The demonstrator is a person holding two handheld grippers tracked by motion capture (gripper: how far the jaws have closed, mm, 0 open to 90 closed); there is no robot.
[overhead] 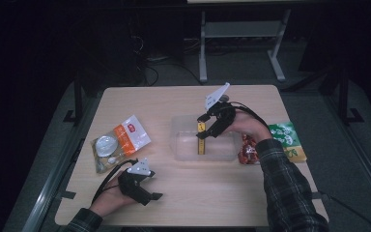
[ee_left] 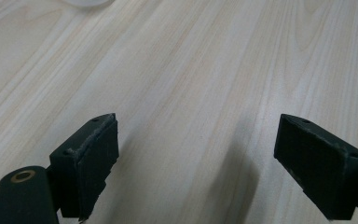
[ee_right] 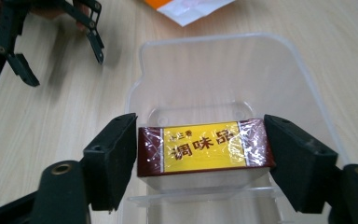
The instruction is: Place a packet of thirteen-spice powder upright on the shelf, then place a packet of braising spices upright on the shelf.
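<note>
A: Start with the biggest thing.

B: The table [overhead: 183, 193], pale wood. Near its middle lies a clear plastic tub [overhead: 183, 150]; seen from above, the right gripper [overhead: 207, 126] hangs over the tub's 12 o'clock rim.

A: And what's between its jaws?

B: A box of seasoning [ee_right: 205, 151], dark red with a yellow label, wrapped in film. In the right gripper view it sits crosswise between the two black pads, one end at 9 o'clock against the left pad, the other at 3 o'clock by the right pad. The left pad looks to touch the box; on the right the gap is too fine to judge. So the jaws stand fairly wide, about the box's length, and whether they press on it I can't say.

A: Where is the box against the tub?

B: Inside the tub's walls, towards the middle, the tub floor showing beyond it at 12 o'clock.

A: The other hand?

B: The left gripper [overhead: 142, 191] rests low at about 7 o'clock from the tub, well apart from it. Its own view shows both pads spread wide with bare wood between them, nothing held.

A: Smaller things?

B: An orange-and-white packet [overhead: 121, 142] at 9 o'clock from the tub, a green packet [overhead: 287, 140] at 3 o'clock near the table edge, and a small red wrapper [overhead: 247, 150] just beside the tub's right wall.
</note>
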